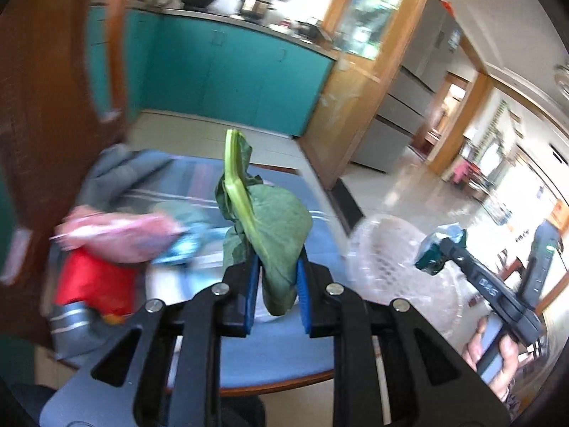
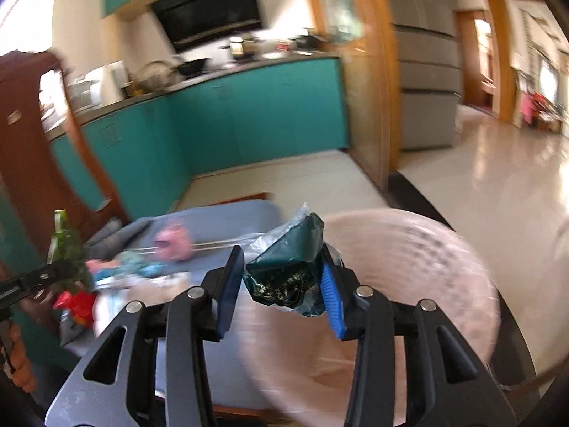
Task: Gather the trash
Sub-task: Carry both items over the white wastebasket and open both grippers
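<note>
Left wrist view
- Left gripper [image 1: 275,286]: the jaws are narrow and the blue pads press on a green vegetable leaf [image 1: 270,227] from both sides.
- Leaf, direction: the long axis is almost upright; the pale stalk end points up and a little to the left, and the broad blade hangs down between the pads.
- Behind the leaf: a table with a blue cloth [image 1: 270,348] carries other trash, all blurred: a pink bag [image 1: 117,235], a red packet [image 1: 92,284] under it, and a light blue wrapper [image 1: 185,245] just beside the left pad.
- Right of the leaf: a round clear basket with a mesh pattern [image 1: 391,259], near the table edge.
- Far right: the right gripper [image 1: 435,252] holds a dark green wrapper [image 1: 432,254] above the basket; a hand [image 1: 498,356] is around its handle.
- In the way: a brown wooden chair back [image 1: 46,142] fills the left side.

Right wrist view
- Right gripper [image 2: 281,277]: the jaws stand half wide and are closed on the dark green wrapper [image 2: 284,270]; both blue pads touch it.
- Wrapper, direction: crumpled, with no clear long axis; a clear plastic corner points up.
- Below and right: the blurred basket [image 2: 409,284].
- Left: the blue table [image 2: 220,220] with the pink bag [image 2: 174,245] and red packet [image 2: 76,302].
- Far left: the left gripper [image 2: 67,270] with the leaf [image 2: 64,242], stalk up.
</note>
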`<state>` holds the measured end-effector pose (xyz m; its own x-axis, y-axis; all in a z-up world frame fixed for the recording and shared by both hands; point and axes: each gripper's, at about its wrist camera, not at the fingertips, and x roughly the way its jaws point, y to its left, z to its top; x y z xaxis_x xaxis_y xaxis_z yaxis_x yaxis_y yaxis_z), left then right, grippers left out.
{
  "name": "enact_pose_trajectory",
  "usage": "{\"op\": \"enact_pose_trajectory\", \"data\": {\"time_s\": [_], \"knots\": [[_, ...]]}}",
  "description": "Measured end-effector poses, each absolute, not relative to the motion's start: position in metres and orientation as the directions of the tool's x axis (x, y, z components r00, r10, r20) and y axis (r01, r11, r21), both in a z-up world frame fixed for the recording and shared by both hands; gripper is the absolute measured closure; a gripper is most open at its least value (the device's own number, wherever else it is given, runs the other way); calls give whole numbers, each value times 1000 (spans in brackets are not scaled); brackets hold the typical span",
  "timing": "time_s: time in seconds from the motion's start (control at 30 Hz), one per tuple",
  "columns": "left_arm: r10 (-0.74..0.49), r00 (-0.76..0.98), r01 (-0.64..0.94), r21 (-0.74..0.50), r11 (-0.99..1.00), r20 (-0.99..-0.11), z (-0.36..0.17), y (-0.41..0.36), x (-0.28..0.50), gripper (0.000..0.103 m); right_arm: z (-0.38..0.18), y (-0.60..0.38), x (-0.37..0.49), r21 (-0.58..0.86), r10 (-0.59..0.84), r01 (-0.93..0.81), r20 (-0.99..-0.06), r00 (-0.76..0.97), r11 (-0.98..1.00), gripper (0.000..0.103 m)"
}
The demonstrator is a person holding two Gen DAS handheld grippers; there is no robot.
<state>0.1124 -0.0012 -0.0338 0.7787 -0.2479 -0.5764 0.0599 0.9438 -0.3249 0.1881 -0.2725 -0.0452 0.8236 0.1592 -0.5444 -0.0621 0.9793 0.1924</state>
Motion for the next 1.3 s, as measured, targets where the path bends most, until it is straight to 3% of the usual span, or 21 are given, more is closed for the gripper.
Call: {"op": "enact_pose_trajectory", "data": {"time_s": [0.23,0.3,0.37,0.47,0.5,0.53,0.57,0.6,0.63,0.73,1.0,1.2,1.3], "knots": [[-441,663,290,-336,896,-605,-38,-106,155,82,-76,-337,202,256,124,57,-637,760,965,59],[-480,622,334,-344,877,-619,-44,-130,161,82,-79,-348,202,245,97,90,-656,748,965,48],[-528,563,376,-372,849,-636,-53,-156,170,82,-76,-358,195,259,79,118,-641,763,959,31],[-585,482,418,-416,808,-652,-66,-179,178,81,-71,-374,185,296,69,147,-612,788,944,25],[-597,464,427,-426,798,-654,-70,-183,180,73,-70,-379,182,306,63,160,-608,792,938,25],[-606,454,433,-433,791,-653,-73,-187,180,54,-71,-385,180,319,64,167,-605,793,933,24],[-599,463,428,-427,796,-653,-74,-186,179,44,-72,-387,177,336,74,168,-602,795,927,24],[-585,484,419,-415,808,-650,-74,-183,177,30,-73,-388,175,353,87,164,-598,797,921,24],[-560,518,404,-393,826,-646,-72,-177,172,28,-73,-388,174,361,96,159,-595,798,919,24],[-489,592,354,-338,872,-641,-65,-146,165,26,-69,-373,176,344,105,125,-580,808,931,24],[-137,765,8,-203,979,-629,-43,-30,131,17,-56,-269,186,250,270,-156,-526,807,955,22],[80,775,-175,-91,980,-627,-38,31,91,12,-69,-178,199,206,398,-343,-569,720,916,21],[103,753,-219,-100,970,-650,-45,53,82,12,-75,-147,205,223,436,-384,-598,672,896,21]]}}
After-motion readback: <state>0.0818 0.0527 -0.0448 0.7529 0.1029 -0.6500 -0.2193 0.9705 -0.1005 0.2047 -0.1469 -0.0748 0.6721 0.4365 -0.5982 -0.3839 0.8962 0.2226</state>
